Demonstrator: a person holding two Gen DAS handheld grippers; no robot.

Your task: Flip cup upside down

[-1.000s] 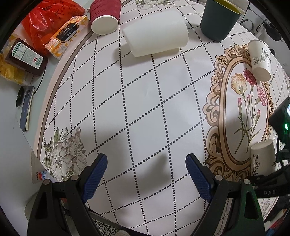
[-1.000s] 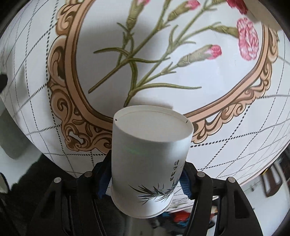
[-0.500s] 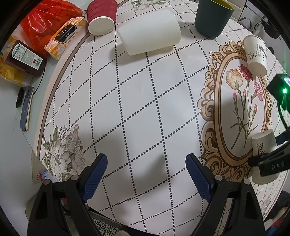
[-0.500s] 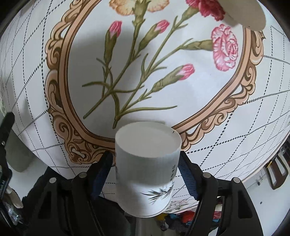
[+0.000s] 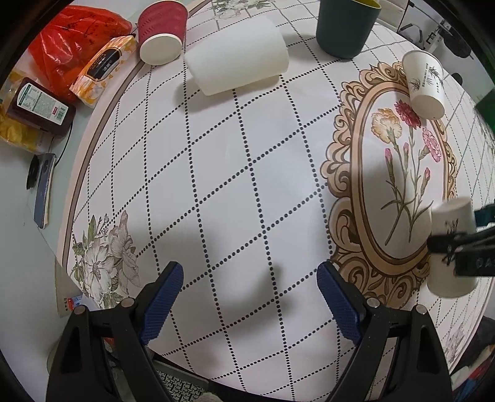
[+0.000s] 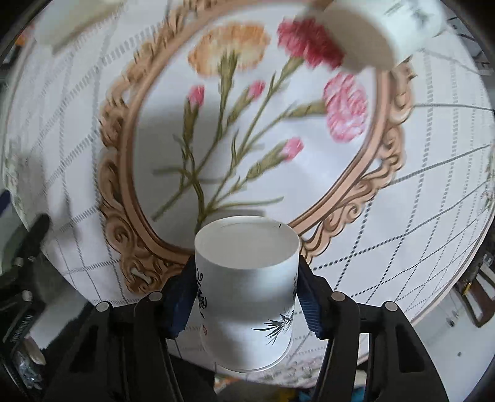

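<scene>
Right tool (image 6: 246, 297) clamped on paper cup (image 6: 247, 284), base forward; left tool (image 5: 249, 297) spread, idle. Best lowered level onto surface (image 5: 247, 170), rim flat, before releasing.

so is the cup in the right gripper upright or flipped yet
Flipped, or nearly: the paper cup in the right gripper shows its recessed base toward the camera, wider rim at the near end.

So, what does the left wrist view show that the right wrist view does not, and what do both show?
Only the left wrist view shows the open left gripper, the red cup, the dark green cup, the tissue pack and the brown bottle. Only the right wrist view shows the blue pads pressing the held cup's sides. Both show the held white cup, the second white cup lying on its side, and the flowered tablecloth.
</scene>
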